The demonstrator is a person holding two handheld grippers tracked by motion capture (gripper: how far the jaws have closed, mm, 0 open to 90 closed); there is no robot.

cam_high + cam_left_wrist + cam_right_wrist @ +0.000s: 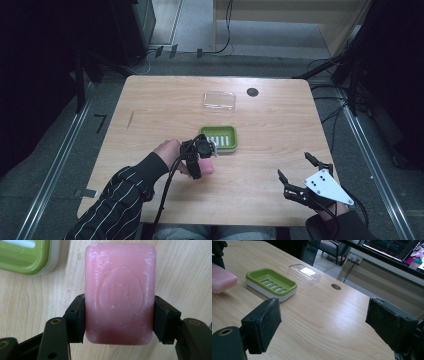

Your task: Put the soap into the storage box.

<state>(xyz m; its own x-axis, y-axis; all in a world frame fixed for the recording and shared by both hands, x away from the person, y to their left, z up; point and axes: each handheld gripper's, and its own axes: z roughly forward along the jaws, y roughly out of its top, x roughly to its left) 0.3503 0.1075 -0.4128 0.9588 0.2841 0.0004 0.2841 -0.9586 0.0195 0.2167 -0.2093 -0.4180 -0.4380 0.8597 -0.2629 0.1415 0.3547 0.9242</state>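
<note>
A pink bar of soap [119, 293] with an embossed oval stamp sits between the jaws of my left gripper [119, 320], which is shut on its long sides. In the high view the left gripper [206, 161] holds the soap [206, 165] just above the table, close to the near left corner of a green soap dish [219, 137]. The dish [271, 283] has a slotted floor and a white base; one corner of it [25, 257] lies at the upper left in the left gripper view. My right gripper [298, 173] rests open near the table's front right, nothing between its pads [263, 325].
A clear plastic lid [219, 100] lies behind the dish, also seen as the lid [304, 273] in the right gripper view. A dark round hole [252, 92] marks the tabletop at the back right. A striped sleeve [117, 200] reaches in from the lower left.
</note>
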